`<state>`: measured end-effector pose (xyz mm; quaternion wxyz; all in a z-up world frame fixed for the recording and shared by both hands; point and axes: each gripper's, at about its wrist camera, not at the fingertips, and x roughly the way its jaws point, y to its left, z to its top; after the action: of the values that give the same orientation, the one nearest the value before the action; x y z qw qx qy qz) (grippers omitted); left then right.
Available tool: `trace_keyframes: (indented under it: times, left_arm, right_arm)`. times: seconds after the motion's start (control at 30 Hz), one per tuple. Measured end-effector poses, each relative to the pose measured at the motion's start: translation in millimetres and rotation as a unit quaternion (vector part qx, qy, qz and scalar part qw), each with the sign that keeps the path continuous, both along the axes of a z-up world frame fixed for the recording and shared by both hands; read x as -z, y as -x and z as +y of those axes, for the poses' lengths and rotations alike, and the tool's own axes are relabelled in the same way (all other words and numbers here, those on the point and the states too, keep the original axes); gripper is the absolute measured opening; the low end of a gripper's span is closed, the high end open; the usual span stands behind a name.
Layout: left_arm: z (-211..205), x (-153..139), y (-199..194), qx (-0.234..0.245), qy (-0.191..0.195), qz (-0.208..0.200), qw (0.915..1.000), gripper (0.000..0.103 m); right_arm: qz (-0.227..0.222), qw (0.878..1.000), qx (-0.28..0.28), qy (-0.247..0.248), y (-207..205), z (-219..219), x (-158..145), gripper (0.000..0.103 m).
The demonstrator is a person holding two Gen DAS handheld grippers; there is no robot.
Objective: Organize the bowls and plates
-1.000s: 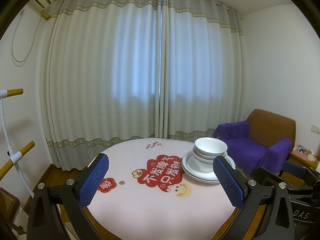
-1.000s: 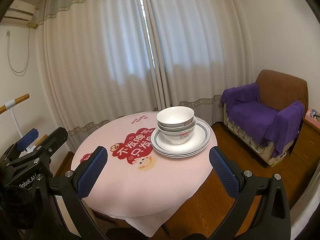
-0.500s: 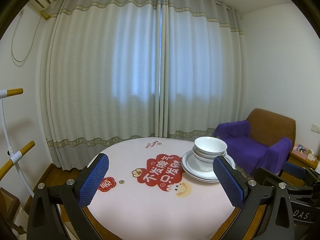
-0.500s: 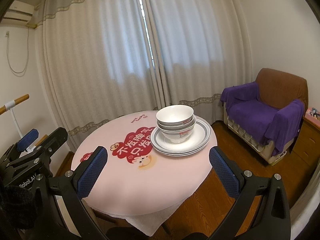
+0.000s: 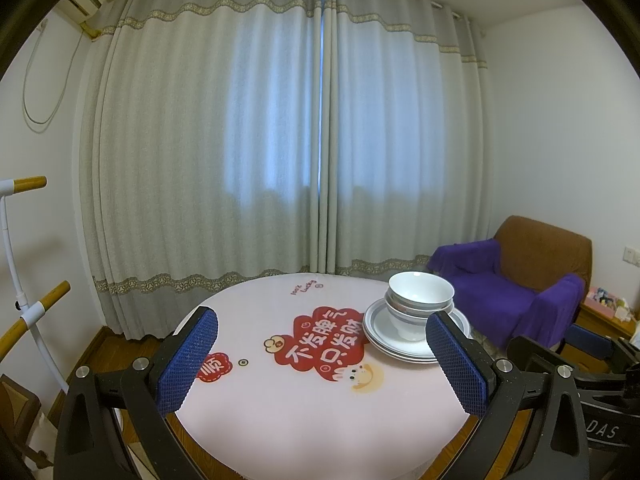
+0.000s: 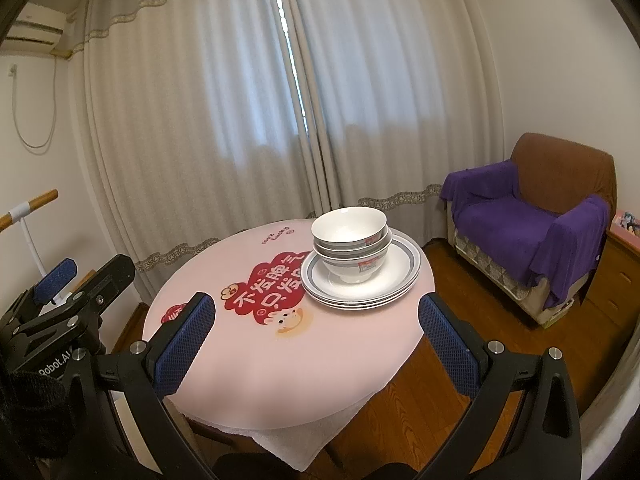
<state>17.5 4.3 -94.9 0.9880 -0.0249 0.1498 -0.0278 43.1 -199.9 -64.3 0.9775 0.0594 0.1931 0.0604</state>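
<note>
At the bottom of the left wrist view the left gripper [image 5: 322, 364] has its two blue-padded fingers spread wide with nothing between them; the right gripper [image 6: 318, 344] fills the bottom of the right wrist view the same way, wide apart and empty. In the right wrist view the left gripper's black frame also shows at lower left, partly cut off by the frame edge. Beyond the fingers lies the round worktop under a pink cloth with a red cartoon print [image 5: 288, 392] [image 6: 280, 360]; its near edge is hidden behind the grippers. Toward the far right side of the worktop stands one stack of white plates with grey-blue rims [image 5: 380, 340] [image 6: 400, 280]; three rims seem visible, though the exact count is hard to make out. Nested on the plates are three white ceramic bowls [image 5: 420, 292] [image 6: 350, 228], the lower two mostly hidden. Farther back at right is a brown armchair draped in purple cloth [image 5: 520, 280] [image 6: 528, 220], and pale grey curtains [image 5: 280, 140] [image 6: 260, 120] close the rear.
</note>
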Motion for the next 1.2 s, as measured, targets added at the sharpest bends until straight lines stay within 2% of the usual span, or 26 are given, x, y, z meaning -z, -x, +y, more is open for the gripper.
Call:
trace_keyframes:
  times: [1.2]
  left_arm:
    - [-1.5,2.7,2.0,0.0,-0.001,0.001,1.0,0.102]
  right_arm:
    - [0.001,1.0,0.001,-0.002,-0.4,-0.9,0.0,0.103]
